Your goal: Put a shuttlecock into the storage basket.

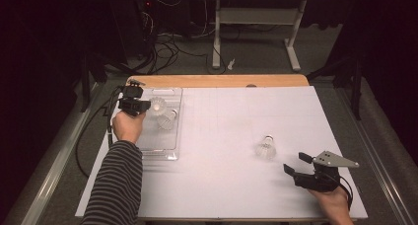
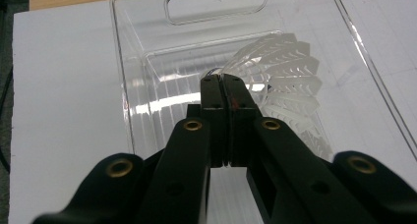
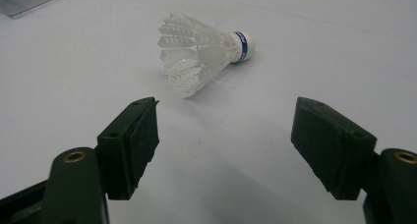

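My left gripper [image 1: 147, 105] [image 2: 223, 79] is over the far end of a clear plastic tray [image 1: 162, 156] [image 2: 142, 32]. Its jaws are shut, pinching the feather rim of a white shuttlecock [image 1: 157, 106] [image 2: 287, 74] at their tips. A second shuttlecock [image 1: 168, 119] lies in the tray just beside it. On the white sheet to the right lies a third shuttlecock [image 1: 266, 147] [image 3: 196, 52] on its side, with a blue band by its cork. My right gripper [image 1: 295, 163] [image 3: 223, 130] stands open a short way in front of it, nothing between its jaws.
A white sheet [image 1: 231, 185] covers the table, with a wooden strip [image 1: 217, 81] showing along the far edge. Beyond it are cables on the floor [image 1: 162, 52] and the legs of a white desk frame [image 1: 293, 42]. A striped sleeve [image 1: 116, 185] reaches in at lower left.
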Tool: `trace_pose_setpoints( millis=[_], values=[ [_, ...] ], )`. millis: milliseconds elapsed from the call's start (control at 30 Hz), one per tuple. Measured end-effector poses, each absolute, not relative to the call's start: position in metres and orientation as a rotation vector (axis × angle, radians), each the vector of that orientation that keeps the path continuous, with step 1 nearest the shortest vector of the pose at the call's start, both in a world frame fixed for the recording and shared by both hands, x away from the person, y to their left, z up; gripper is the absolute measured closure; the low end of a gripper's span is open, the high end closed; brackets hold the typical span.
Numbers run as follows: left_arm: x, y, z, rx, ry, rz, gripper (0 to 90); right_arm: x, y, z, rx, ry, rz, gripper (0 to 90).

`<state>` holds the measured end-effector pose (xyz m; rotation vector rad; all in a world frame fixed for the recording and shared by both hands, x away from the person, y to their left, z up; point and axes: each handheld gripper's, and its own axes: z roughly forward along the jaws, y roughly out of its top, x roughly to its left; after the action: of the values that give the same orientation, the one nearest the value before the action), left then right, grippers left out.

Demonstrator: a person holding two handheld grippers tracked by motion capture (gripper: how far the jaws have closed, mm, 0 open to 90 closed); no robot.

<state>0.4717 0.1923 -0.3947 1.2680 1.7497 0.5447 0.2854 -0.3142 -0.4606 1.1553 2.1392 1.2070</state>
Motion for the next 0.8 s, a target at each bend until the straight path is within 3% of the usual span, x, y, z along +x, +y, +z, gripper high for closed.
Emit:
trace_pose_setpoints(
  millis=[300, 667, 800],
  values=[
    [0.4727, 0.1916, -0.3964, 1.277, 1.752, 0.54, 87.6, 0.2853, -0.3144, -0.4605, 1.159, 2.137, 1.208, 26.9],
    [0.4677, 0.1859, -0.3918, 1.289, 1.719, 0.513, 60.2, 0.2853, -0.3144, -0.4606, 1.158, 2.138, 1.207, 26.9],
    [0.4654, 0.1846, -0.3899, 1.291, 1.708, 0.516, 54.6, 0.2855, -0.3144, -0.4606, 1.156, 2.139, 1.207, 26.9]
  ],
)
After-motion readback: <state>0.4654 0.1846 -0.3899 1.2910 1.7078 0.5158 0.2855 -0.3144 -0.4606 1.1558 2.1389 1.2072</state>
